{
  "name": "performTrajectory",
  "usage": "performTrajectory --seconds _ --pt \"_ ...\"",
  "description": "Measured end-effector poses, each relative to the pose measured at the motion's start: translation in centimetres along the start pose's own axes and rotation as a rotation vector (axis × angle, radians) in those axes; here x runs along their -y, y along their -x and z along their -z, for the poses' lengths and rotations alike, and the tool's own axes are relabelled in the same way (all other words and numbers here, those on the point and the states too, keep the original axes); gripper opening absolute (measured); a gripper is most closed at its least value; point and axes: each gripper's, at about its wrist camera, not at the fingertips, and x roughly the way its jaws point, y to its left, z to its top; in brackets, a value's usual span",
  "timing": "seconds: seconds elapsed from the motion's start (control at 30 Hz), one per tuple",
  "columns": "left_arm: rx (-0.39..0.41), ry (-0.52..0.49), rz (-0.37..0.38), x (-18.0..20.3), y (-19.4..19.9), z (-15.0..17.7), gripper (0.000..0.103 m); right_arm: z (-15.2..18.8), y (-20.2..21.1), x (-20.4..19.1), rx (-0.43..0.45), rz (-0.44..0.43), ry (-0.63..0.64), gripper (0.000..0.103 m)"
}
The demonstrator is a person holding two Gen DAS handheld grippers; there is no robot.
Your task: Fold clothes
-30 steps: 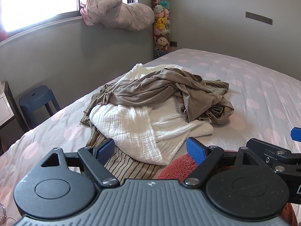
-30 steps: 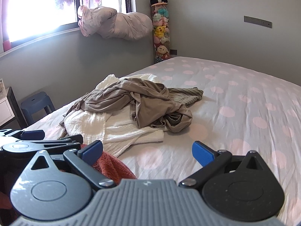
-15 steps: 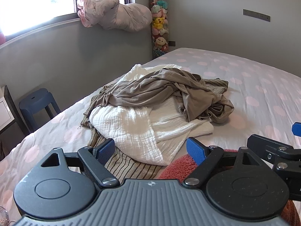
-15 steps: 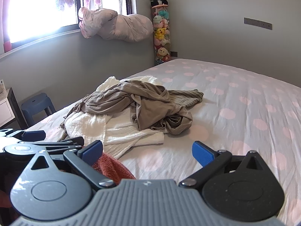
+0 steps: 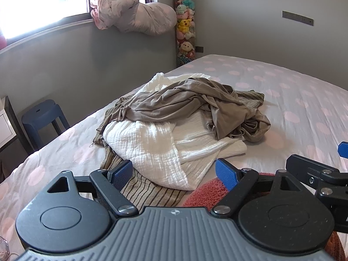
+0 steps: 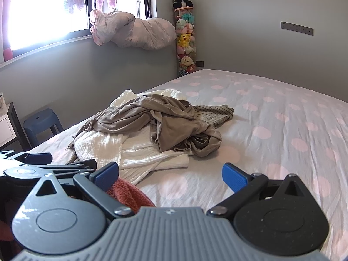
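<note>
Both grippers held wide apart and empty over a bed with a heap of unfolded clothes.

Left wrist view: a tall clear tube (image 5: 184,26) in the corner holds plush toys. The left gripper (image 5: 174,171) is spread wide, clamping nothing, low over the near edge of the clothes pile (image 5: 182,128) on the bed (image 5: 304,100); a red towel (image 5: 206,193) lies beneath it.
Right wrist view: the right gripper (image 6: 170,174) is also spread wide and empty, over bare bed (image 6: 282,130) just right of the clothes pile (image 6: 152,130); the left gripper (image 6: 32,163) sits beside it.
</note>
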Motion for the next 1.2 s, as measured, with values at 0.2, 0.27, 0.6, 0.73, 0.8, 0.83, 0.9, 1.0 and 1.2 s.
performTrajectory --seconds 0.2,0.27,0.6,0.73,0.8,0.83,0.9,1.0,1.2 --pt "0.000 -0.003 -0.001 -0.1 -0.1 0.0 0.084 0.0 -0.2 -0.3 0.004 0.017 0.009 0.102" --pt "0.002 0.000 0.000 -0.2 -0.1 0.0 0.084 0.0 -0.3 -0.3 0.008 0.022 0.014 0.102" --pt "0.009 0.029 0.009 -0.7 -1.3 -0.9 0.082 -1.5 -1.9 0.1 0.050 -0.042 0.008 0.102" --pt "0.008 0.045 0.029 -1.0 -2.2 -2.0 0.082 -2.3 -3.1 0.6 0.070 -0.090 -0.024 0.102" --pt "0.007 0.052 0.041 -1.1 -2.8 -2.6 0.082 -2.9 -4.2 0.7 0.060 -0.096 -0.023 0.102" --pt "0.006 0.055 0.047 -1.2 -3.1 -2.9 0.082 -3.3 -4.7 0.8 0.055 -0.100 -0.023 0.102" --pt "0.005 0.059 0.058 -1.4 -3.8 -3.6 0.082 -3.9 -5.7 1.0 0.045 -0.107 -0.023 0.102" --pt "-0.003 0.063 0.057 -2.4 -5.4 -4.9 0.082 -4.9 -7.4 1.3 0.039 -0.119 -0.015 0.102" --pt "-0.031 0.076 0.112 -4.7 -9.6 -7.1 0.082 -7.0 -11.9 1.8 0.018 -0.110 0.066 0.102"
